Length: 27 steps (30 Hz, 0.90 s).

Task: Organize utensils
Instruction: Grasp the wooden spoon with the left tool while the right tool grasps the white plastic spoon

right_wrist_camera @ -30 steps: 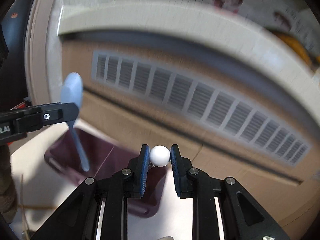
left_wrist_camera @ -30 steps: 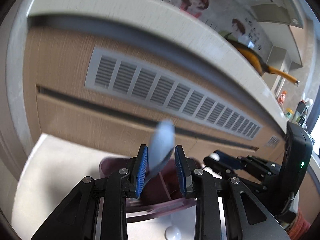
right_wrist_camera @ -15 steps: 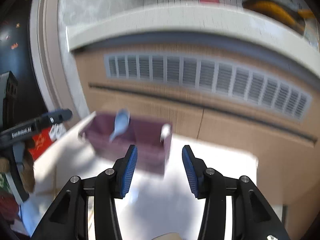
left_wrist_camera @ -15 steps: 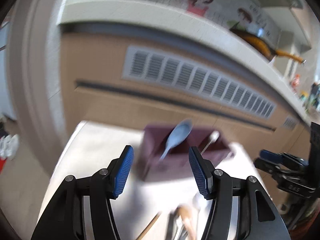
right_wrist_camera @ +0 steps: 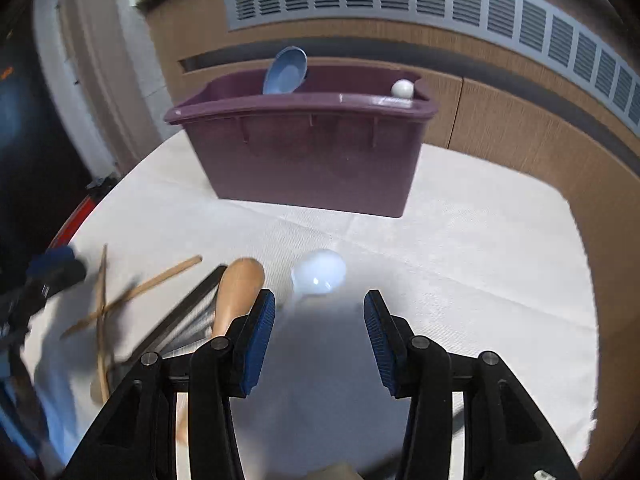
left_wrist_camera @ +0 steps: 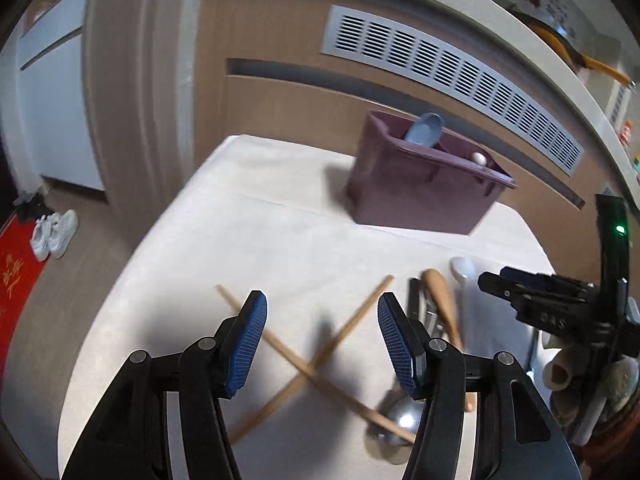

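A purple bin [left_wrist_camera: 416, 196] [right_wrist_camera: 308, 160] stands at the far side of the white-clothed table [left_wrist_camera: 260, 240]. A blue spoon [left_wrist_camera: 426, 130] [right_wrist_camera: 286, 70] and a white ball-tipped utensil [left_wrist_camera: 479, 158] [right_wrist_camera: 402, 89] stick out of it. My left gripper [left_wrist_camera: 322, 308] is open and empty above two crossed chopsticks [left_wrist_camera: 316, 360] [right_wrist_camera: 132, 296]. My right gripper [right_wrist_camera: 320, 308] [left_wrist_camera: 500, 286] is open and empty just short of a white spoon [right_wrist_camera: 318, 272] [left_wrist_camera: 462, 268]. A wooden spoon [right_wrist_camera: 238, 292] [left_wrist_camera: 440, 300] lies left of the white one.
A metal spoon [left_wrist_camera: 400, 420] and dark metal utensils [right_wrist_camera: 188, 312] lie among the pile near the table's front. Wood-panelled cabinets with a long grey vent [left_wrist_camera: 460, 76] rise behind the bin. White shoes [left_wrist_camera: 54, 234] and a red mat lie on the floor at the left.
Both grippers let go of the blue spoon and the ball-tipped utensil into the bin, opened wide, drew back and tilted down over the utensils on the table.
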{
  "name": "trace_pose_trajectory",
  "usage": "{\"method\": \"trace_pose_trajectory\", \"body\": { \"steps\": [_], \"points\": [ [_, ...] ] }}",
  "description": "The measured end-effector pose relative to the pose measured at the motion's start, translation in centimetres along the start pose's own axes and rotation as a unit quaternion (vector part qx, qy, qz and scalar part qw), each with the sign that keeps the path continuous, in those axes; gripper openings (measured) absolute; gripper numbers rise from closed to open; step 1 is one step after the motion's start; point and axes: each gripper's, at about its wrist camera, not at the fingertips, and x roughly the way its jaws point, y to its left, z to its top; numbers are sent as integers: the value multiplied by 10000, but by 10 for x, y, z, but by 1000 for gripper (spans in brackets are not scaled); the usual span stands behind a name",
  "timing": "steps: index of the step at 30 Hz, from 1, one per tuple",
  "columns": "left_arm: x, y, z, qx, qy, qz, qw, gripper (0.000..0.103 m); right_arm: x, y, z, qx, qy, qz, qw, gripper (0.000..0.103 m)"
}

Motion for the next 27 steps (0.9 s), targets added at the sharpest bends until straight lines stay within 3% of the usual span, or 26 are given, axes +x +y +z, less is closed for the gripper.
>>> {"method": "trace_pose_trajectory", "body": {
  "steps": [5, 9, 13, 19, 25, 27],
  "points": [
    [-1, 10, 0, -232, -84, -137, 9996, 59, 33, 0, 11, 568, 390, -133, 9975, 44],
    [2, 12, 1, -307, 11, -203, 9993, 59, 34, 15, 11, 59, 295, -437, 9986, 34],
    [5, 10, 3, -393, 95, -241, 9989, 59, 20, 6, -1, -121, 240, -189, 9995, 33],
    [25, -44, 5, 174, 603, -707, 9955, 59, -31, -37, -18, 33, -232, -273, 9994, 33],
    [47, -111, 4, 1029, 691, -414, 9914, 57, -71, -64, -34, 294, -841, -501, 9948, 33],
    [56, -128, 4, 1259, 765, -336, 9885, 45, -74, -71, -38, 402, -914, -464, 9939, 33]
  ]
}}
